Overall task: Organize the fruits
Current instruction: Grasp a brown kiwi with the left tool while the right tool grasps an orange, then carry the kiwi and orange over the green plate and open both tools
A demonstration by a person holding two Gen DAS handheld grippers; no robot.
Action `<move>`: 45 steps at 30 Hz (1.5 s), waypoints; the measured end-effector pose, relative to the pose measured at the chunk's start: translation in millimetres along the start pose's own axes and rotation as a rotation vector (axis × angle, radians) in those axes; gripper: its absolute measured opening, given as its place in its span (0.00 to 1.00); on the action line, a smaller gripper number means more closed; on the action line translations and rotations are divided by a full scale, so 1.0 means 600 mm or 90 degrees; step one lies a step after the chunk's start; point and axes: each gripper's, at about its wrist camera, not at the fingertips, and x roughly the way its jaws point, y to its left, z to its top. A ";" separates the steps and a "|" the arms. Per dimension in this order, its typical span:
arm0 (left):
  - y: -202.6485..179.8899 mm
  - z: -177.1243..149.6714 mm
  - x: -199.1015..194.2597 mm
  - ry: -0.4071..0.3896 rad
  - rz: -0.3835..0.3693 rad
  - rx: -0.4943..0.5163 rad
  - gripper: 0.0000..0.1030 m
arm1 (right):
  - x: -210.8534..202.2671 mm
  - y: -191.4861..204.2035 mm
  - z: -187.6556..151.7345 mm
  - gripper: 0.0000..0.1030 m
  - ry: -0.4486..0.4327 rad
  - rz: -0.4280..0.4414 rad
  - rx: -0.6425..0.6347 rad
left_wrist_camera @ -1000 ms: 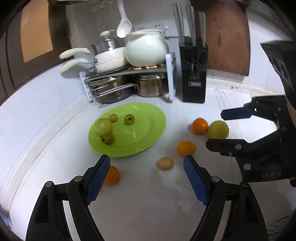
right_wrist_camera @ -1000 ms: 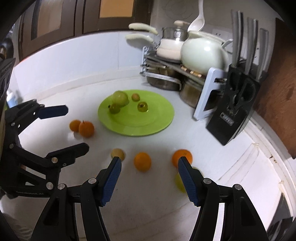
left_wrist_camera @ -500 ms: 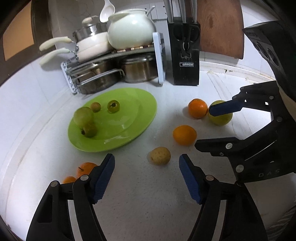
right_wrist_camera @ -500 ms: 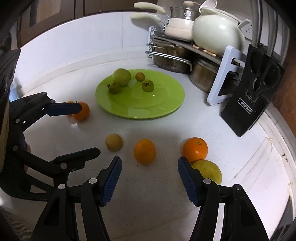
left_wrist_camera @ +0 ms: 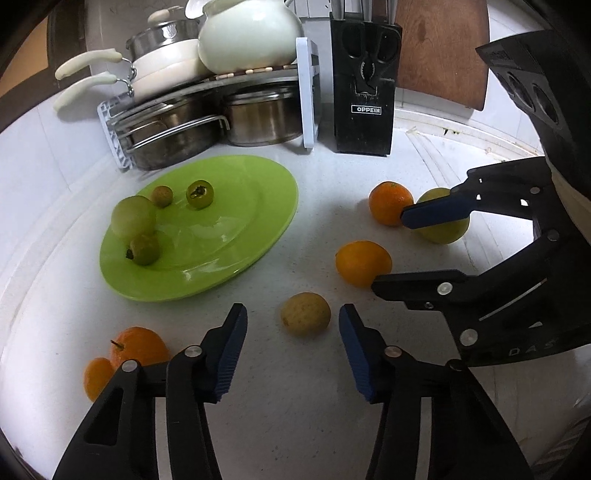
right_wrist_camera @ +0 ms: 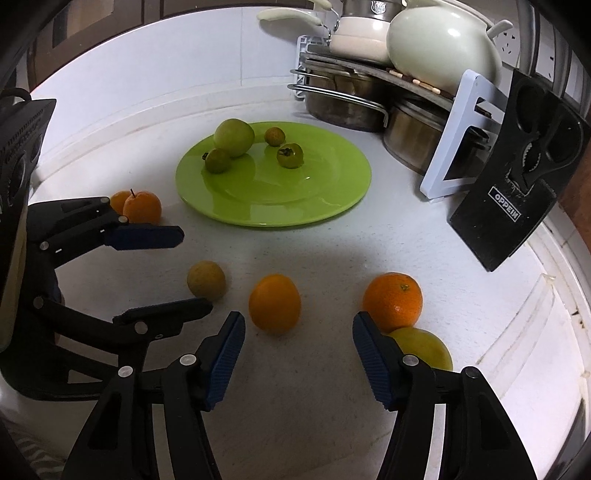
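A green plate (left_wrist_camera: 258, 206) (right_wrist_camera: 332, 184) on the white counter holds several small green fruits. My left gripper (left_wrist_camera: 291, 321) is open, its fingers either side of a small yellow-brown fruit (left_wrist_camera: 305, 314) (right_wrist_camera: 206, 279), close above the counter. My right gripper (right_wrist_camera: 297, 332) is open, just short of an orange (right_wrist_camera: 274, 302) (left_wrist_camera: 362, 263). A second orange (right_wrist_camera: 393, 301) (left_wrist_camera: 390, 203) touches a yellow-green fruit (right_wrist_camera: 424, 347) (left_wrist_camera: 443, 229) by the right finger. Two more oranges (left_wrist_camera: 140, 345) (right_wrist_camera: 142, 207) lie left of the plate.
A dish rack (left_wrist_camera: 207, 110) with steel pots and a white kettle (left_wrist_camera: 251, 35) stands behind the plate. A black knife block (left_wrist_camera: 364, 85) (right_wrist_camera: 517, 184) stands to its right. A brown board (left_wrist_camera: 439, 48) leans at the back.
Both grippers have moved forward and down toward the loose fruit. The yellow-brown fruit now lies between my left fingers, and the orange is nearer my right fingers.
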 end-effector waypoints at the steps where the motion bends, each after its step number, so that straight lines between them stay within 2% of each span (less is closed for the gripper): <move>1: 0.000 0.000 0.002 0.002 -0.002 -0.001 0.45 | 0.002 -0.002 0.001 0.59 0.001 0.003 0.001; 11: 0.006 0.002 0.011 0.013 -0.033 -0.022 0.29 | 0.020 -0.003 0.010 0.55 0.010 0.022 0.009; 22: 0.024 0.001 0.001 0.015 -0.015 -0.070 0.29 | 0.029 0.004 0.017 0.51 0.010 0.031 0.003; 29: 0.031 -0.002 -0.005 0.013 -0.005 -0.089 0.29 | 0.037 0.008 0.017 0.33 0.022 0.045 0.010; 45: 0.033 0.007 -0.045 -0.022 0.011 -0.101 0.29 | -0.007 0.012 0.023 0.33 -0.017 0.036 0.031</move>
